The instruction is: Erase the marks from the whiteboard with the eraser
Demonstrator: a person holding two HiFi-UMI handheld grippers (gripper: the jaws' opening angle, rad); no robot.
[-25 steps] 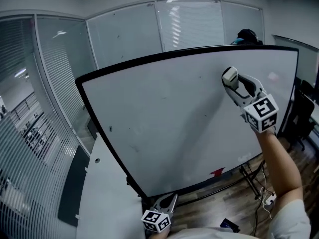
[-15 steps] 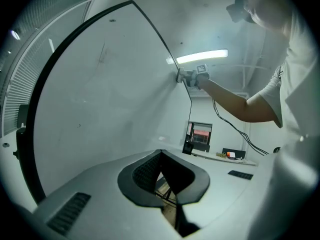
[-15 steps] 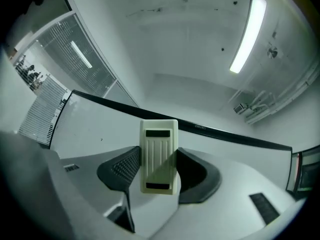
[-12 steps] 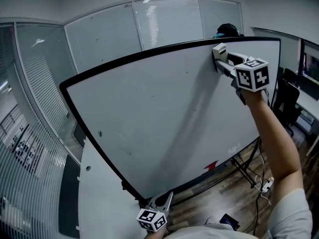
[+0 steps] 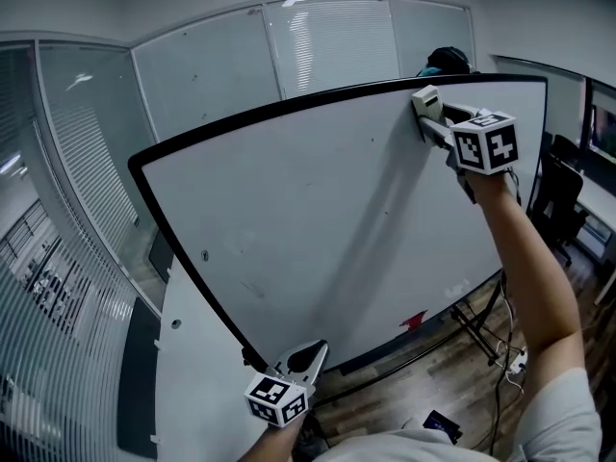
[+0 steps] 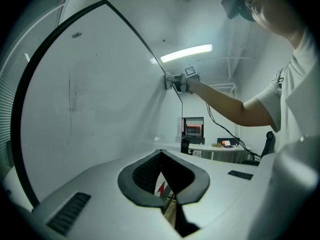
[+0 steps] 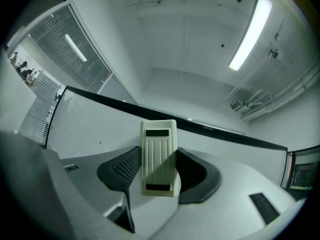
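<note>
The whiteboard [image 5: 318,219] has a black frame and leans across the head view. A small red mark [image 5: 416,320] sits near its lower edge, and faint grey smudges [image 5: 252,287] lie at lower left. My right gripper [image 5: 429,115] is raised to the board's top right edge, shut on the cream ribbed eraser [image 5: 424,99]. In the right gripper view the eraser [image 7: 159,149] stands upright between the jaws of the right gripper [image 7: 160,176], against the board [image 7: 100,129]. My left gripper [image 5: 308,356] hangs low by the board's bottom corner, shut and empty. The red mark [image 6: 161,188] shows past the left gripper [image 6: 167,191].
Glass partitions with blinds [image 5: 327,41] stand behind the board. A white desk [image 5: 192,393] runs along the left. The board's stand legs [image 5: 481,330] and a cable with a power strip [image 5: 520,359] are on the wooden floor. A dark chair [image 5: 558,191] is at right.
My right gripper has carried the eraser up from the board's upper right area to its top edge, then held there. The left gripper has risen slightly.
</note>
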